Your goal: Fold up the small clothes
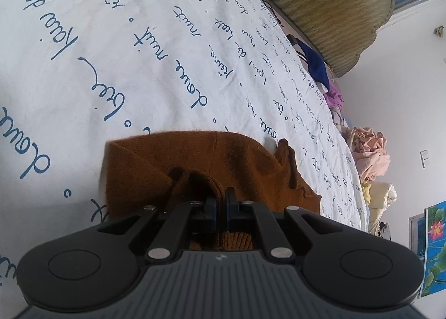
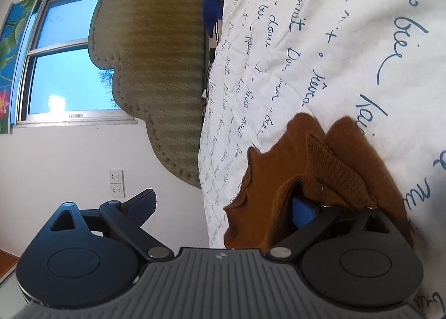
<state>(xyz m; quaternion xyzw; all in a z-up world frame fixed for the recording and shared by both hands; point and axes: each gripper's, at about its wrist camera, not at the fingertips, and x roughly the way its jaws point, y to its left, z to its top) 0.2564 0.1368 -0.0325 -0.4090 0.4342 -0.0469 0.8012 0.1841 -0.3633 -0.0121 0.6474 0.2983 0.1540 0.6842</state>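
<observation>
Your left gripper point(image 1: 220, 199) pinches a fold of the brown knit garment point(image 1: 156, 163) (pad tips buried in it). Your right gripper point(image 2: 223, 207) is spread, one finger under cloth. Garment lies on the lettered quilt point(image 1: 111, 40); headboard point(image 2: 156, 68) beyond.

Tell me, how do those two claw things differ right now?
The left gripper has its jaws pinched shut on a fold of the brown knit garment; the right gripper stands wide open. The left's fingers sit together; the right's are spread, one finger tucked under the fabric. Both touch the garment.
</observation>
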